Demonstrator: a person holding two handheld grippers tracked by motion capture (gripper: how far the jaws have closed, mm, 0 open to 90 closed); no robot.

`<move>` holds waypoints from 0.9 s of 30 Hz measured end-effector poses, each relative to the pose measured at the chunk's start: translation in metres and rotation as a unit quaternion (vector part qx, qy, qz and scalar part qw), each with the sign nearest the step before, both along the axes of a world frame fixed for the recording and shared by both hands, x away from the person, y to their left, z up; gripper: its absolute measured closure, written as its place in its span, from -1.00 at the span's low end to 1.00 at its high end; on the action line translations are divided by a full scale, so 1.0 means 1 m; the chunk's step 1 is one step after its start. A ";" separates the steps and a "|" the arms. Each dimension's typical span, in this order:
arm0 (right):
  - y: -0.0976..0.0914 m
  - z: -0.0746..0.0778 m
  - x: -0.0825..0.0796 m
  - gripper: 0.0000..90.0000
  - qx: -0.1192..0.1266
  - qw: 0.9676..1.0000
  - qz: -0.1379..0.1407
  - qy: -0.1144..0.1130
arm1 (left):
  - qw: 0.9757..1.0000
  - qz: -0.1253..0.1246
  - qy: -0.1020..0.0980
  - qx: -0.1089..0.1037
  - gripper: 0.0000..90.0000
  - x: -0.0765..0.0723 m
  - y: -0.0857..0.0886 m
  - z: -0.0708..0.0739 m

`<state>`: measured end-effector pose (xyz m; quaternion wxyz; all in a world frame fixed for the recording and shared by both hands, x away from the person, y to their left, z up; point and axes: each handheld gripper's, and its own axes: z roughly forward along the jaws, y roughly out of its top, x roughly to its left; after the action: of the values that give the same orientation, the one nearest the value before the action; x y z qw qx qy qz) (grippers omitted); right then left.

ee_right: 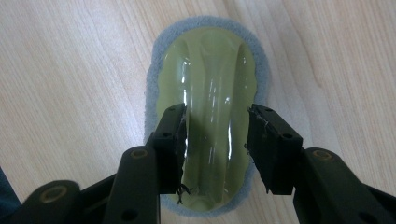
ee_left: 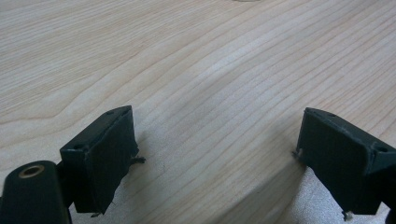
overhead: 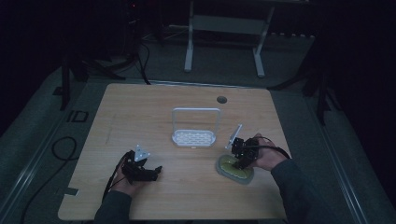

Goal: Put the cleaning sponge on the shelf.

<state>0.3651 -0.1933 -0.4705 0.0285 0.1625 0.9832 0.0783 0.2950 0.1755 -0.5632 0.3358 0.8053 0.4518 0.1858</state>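
You are poised to grasp the oval green plastic scrubber with its grey felt rim [ee_right: 208,93], lying near the wooden table [overhead: 140,112]'s right edge. Your right gripper [ee_right: 215,135] straddles its raised handle, jaws wide and not yet pinching. Next, lower and close squarely. Your left gripper [ee_left: 215,154] rests wide open on bare wood; the white wire rack [overhead: 194,128] stands clear behind.

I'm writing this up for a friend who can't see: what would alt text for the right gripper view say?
Two black fingers of the right gripper stand apart, straddling the raised middle of a yellow-green scrubbing sponge with a grey pad around its rim. The sponge lies flat on a pale wooden table. Whether the fingers press its sides is unclear.
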 end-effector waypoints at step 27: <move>0.008 -0.004 0.004 0.45 -0.032 0.999 0.015 0.024 | 1.000 0.000 0.000 -0.001 -0.74 0.000 0.000 0.000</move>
<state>0.3695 -0.1852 -0.4741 0.0085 0.1484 0.9880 0.0428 0.2950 0.1754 -0.5633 0.3362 0.8049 0.4525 0.1853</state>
